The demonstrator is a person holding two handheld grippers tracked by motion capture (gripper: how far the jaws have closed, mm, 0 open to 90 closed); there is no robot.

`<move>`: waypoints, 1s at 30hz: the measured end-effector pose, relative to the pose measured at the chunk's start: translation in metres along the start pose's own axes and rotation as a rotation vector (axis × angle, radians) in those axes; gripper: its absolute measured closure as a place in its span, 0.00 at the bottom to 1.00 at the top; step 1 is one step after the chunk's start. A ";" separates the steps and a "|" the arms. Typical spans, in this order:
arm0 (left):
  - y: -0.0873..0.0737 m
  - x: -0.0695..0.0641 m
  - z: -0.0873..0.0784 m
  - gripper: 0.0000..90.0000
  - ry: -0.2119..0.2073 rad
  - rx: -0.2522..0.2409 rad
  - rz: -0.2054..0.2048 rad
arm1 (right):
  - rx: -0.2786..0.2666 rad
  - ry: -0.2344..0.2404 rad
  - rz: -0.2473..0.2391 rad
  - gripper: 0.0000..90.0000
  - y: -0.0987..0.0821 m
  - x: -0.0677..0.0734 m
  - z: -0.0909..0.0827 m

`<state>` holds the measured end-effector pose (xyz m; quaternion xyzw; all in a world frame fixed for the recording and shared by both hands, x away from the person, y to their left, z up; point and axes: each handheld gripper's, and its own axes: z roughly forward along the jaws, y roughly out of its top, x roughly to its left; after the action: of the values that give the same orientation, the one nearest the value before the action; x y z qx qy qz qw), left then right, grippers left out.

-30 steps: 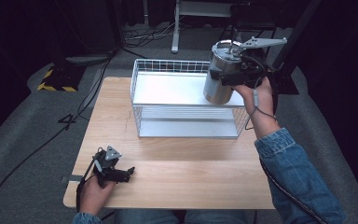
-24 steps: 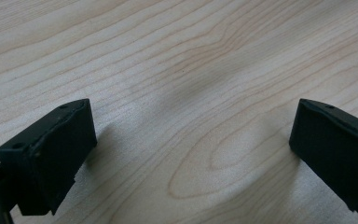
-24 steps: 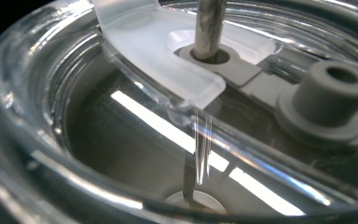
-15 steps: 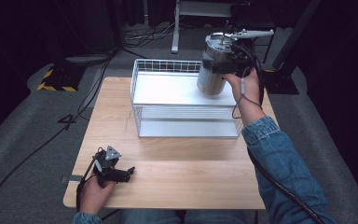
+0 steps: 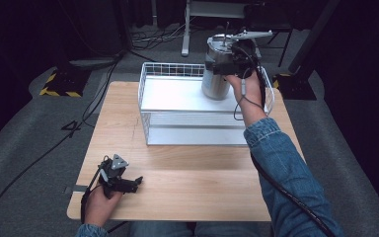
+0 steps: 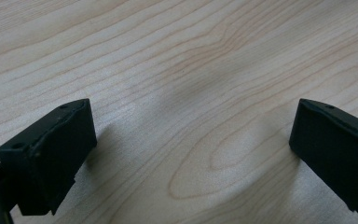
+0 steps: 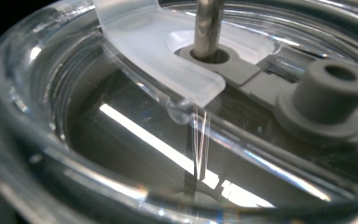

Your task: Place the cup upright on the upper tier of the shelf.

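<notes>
One wooden bench point(image 5: 187, 192) carries a white wire basket point(image 5: 197, 116) at its far side. Above the basket's far right corner, the right tool point(image 5: 229, 61) grips a lidded steel canister point(image 5: 217, 74) by its top. Nearer than the basket, at the bench's front left, the left tool point(image 5: 137, 181) rests wide apart, holding nothing.

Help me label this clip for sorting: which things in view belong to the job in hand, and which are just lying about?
In the job:
- round steel canister with clear lid, carried by the right gripper
- white wire basket beneath it

Lying about:
- left gripper, jaws open, resting on the light wooden table
- yellow-and-black striped block on the floor
- black cables on the grey carpet
</notes>
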<state>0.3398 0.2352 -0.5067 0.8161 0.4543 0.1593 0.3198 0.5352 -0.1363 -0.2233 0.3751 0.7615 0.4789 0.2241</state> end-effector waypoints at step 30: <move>0.000 0.000 0.000 0.01 -0.002 0.002 0.000 | 0.011 0.037 -0.035 0.04 -0.008 0.011 0.019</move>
<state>0.3399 0.2353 -0.5066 0.8166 0.4541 0.1583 0.3193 0.5392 -0.1194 -0.2391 0.3540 0.7746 0.4774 0.2163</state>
